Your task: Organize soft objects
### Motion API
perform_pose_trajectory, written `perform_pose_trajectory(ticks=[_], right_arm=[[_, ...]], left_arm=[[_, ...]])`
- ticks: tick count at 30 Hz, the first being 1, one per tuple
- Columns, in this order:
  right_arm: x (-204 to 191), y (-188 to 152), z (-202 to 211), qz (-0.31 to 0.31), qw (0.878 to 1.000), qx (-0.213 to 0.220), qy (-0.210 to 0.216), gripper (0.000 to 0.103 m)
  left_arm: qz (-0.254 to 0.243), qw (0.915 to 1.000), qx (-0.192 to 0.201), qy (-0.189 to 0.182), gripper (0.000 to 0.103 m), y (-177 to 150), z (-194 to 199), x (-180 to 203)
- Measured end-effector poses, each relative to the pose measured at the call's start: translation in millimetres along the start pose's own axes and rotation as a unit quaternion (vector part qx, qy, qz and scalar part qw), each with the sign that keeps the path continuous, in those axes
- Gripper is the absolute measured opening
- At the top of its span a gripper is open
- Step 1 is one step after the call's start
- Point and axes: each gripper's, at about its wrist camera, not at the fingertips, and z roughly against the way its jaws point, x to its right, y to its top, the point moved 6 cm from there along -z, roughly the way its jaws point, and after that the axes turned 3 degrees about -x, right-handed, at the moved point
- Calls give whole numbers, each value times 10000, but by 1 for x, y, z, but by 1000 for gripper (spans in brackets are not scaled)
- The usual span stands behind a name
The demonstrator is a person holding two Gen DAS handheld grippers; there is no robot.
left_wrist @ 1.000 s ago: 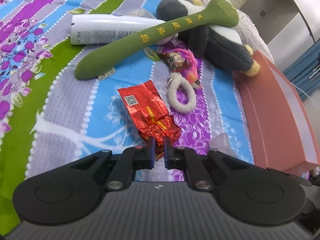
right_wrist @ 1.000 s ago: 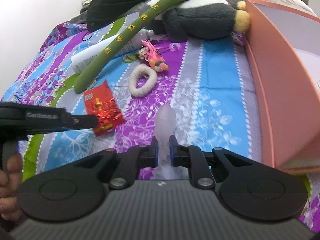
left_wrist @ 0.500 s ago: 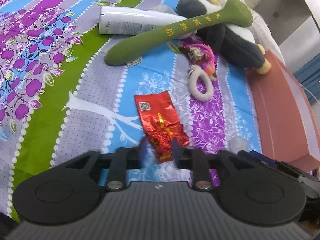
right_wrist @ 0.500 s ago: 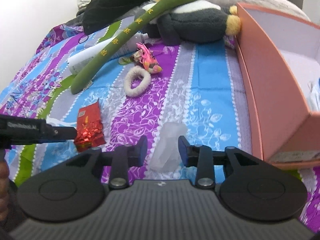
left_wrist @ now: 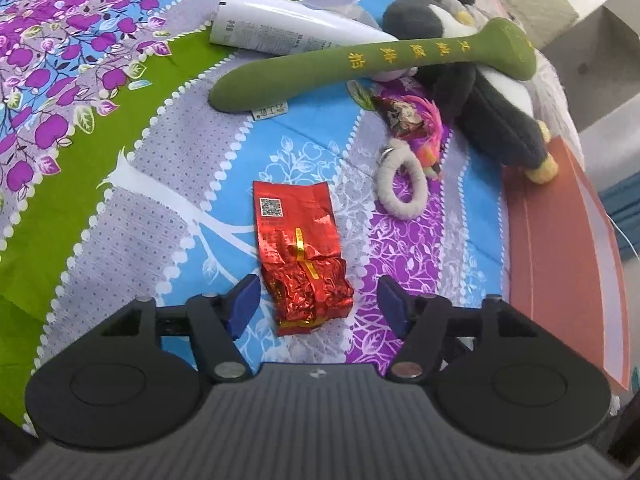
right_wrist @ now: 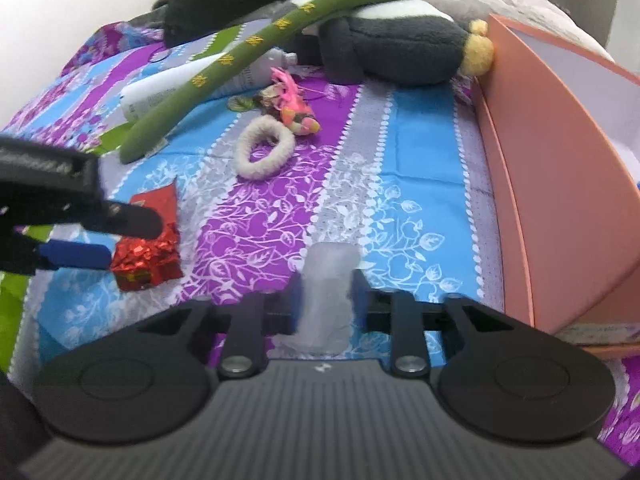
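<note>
A red foil packet (left_wrist: 298, 248) lies on the patterned bedsheet (left_wrist: 120, 200). My left gripper (left_wrist: 318, 284) straddles the packet's crumpled near end; its jaws are opening wide and the blue pads (left_wrist: 244, 300) stand clear of it. The right wrist view shows the same packet (right_wrist: 148, 256) and the left gripper (right_wrist: 132, 242) at the left. My right gripper (right_wrist: 326, 296) is closing on a translucent soft lump (right_wrist: 328, 280), and both pads touch its sides. Farther back lie a green plush mallet (left_wrist: 360, 64), a grey penguin plush (left_wrist: 496, 120) and a fluffy white ring (left_wrist: 400, 208).
An open orange box (right_wrist: 540, 160) stands along the right edge of the bed. A white tube (left_wrist: 280, 28) lies under the mallet, and a small pink toy (left_wrist: 408, 116) sits beside the ring. Dark clothing is heaped at the far end.
The left jaws went from shut to wide apart around the red packet. The right jaws opened around the translucent lump, then narrowed onto it. Both views rolled slightly.
</note>
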Motion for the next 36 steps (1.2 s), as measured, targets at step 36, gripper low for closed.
perform_pose_trajectory(ticks=[36], right_arm=[[1,-1,12,279,9993,133,-215,24]], left_arm=[[-896,9922,243,828,58,-9,-16,24]])
